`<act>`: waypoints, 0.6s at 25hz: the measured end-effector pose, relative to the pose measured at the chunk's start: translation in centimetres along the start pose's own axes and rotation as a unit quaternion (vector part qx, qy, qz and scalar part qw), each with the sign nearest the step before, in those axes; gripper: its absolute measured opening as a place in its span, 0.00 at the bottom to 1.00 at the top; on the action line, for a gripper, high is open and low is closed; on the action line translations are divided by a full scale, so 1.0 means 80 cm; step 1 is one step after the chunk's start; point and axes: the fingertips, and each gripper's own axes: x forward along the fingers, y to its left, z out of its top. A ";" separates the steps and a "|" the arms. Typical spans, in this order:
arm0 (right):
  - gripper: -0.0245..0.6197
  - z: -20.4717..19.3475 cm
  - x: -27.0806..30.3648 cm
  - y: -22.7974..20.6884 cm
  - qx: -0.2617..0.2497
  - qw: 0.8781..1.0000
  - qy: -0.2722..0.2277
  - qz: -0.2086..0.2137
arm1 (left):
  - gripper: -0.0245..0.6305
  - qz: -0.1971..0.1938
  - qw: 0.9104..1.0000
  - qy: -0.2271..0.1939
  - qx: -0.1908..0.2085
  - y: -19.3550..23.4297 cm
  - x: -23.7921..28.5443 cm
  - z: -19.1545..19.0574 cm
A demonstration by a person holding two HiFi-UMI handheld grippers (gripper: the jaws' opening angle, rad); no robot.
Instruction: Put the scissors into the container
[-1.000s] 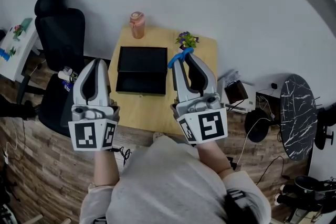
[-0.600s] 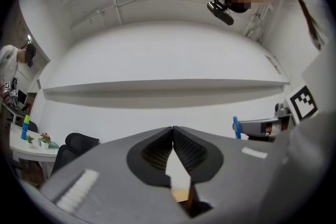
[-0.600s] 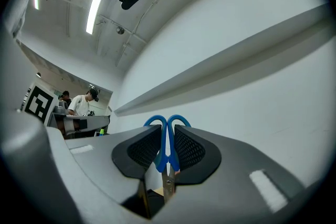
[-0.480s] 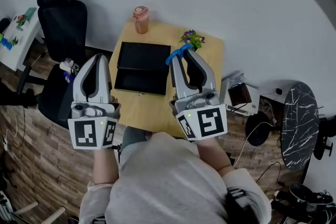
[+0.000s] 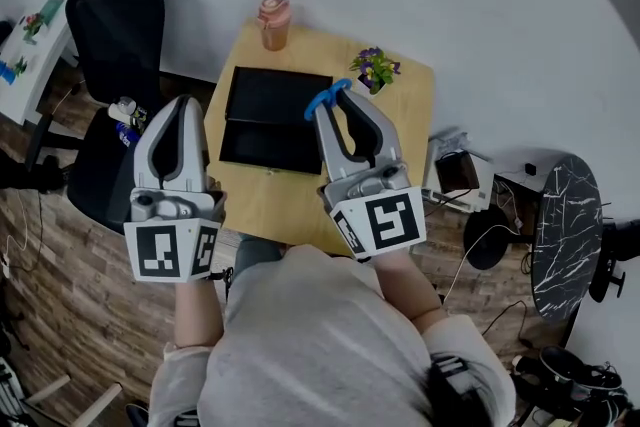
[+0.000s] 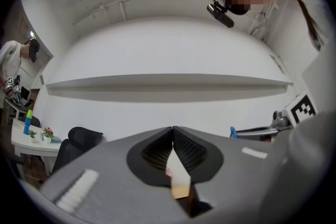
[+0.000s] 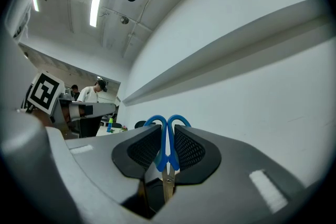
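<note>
In the head view the person is holding both grippers up in front of the chest, near the front edge of the wooden table [image 5: 412, 120]. The right gripper [image 5: 335, 101] is pinching the scissors [image 5: 326, 99], whose blue loops are poking out beyond its tips. They are hanging in the air just beside the black container [image 5: 268, 147] and are not in it. The container seems to be lying open in two halves on the table. The left gripper [image 5: 184, 105] is riding alongside, off the table's left edge and near the black chair [image 5: 115, 25]. It is probably idling, since the drop needs only one gripper.

In the left gripper view the jaws are meeting at their tips with nothing between them (only a sliver of table is showing through the gap lower down). This camera is looking at the white wall, which suggests the grippers are aiming level or upward, not down at the container. That is hard to read from overhead.

In the right gripper view the jaws are standing narrowly apart and squeezing the blue handles just below the loops. The pivot and metal blades are running back toward the camera, and the gripper body is hiding that part in the head view. Gripped like this, the scissors would likely go into the container loops first. The container itself is not showing in this view.
</note>
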 end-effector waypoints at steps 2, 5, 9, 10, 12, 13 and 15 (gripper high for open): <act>0.15 -0.015 0.008 0.008 -0.003 1.000 0.013 0.008 | 0.13 0.004 1.000 0.006 0.000 0.011 -0.002 -0.006; 0.15 -0.042 0.018 0.021 -0.008 0.999 0.038 0.021 | 0.13 0.013 1.000 0.013 -0.005 0.029 -0.007 -0.015; 0.15 -0.078 0.030 0.037 -0.010 0.997 0.072 0.037 | 0.13 0.021 1.000 0.020 -0.007 0.048 -0.010 -0.022; 0.15 -0.087 0.033 0.040 -0.010 0.996 0.081 0.041 | 0.13 0.023 0.999 0.022 -0.007 0.052 -0.011 -0.024; 0.15 -0.106 0.037 0.045 -0.008 0.994 0.097 0.049 | 0.13 0.029 0.999 0.027 -0.009 0.061 -0.014 -0.028; 0.15 -0.116 0.038 0.048 -0.007 0.993 0.104 0.052 | 0.13 0.033 0.999 0.030 -0.010 0.065 -0.015 -0.031; 0.15 -0.135 0.041 0.053 -0.005 0.991 0.120 0.059 | 0.13 0.040 0.999 0.035 -0.012 0.073 -0.019 -0.036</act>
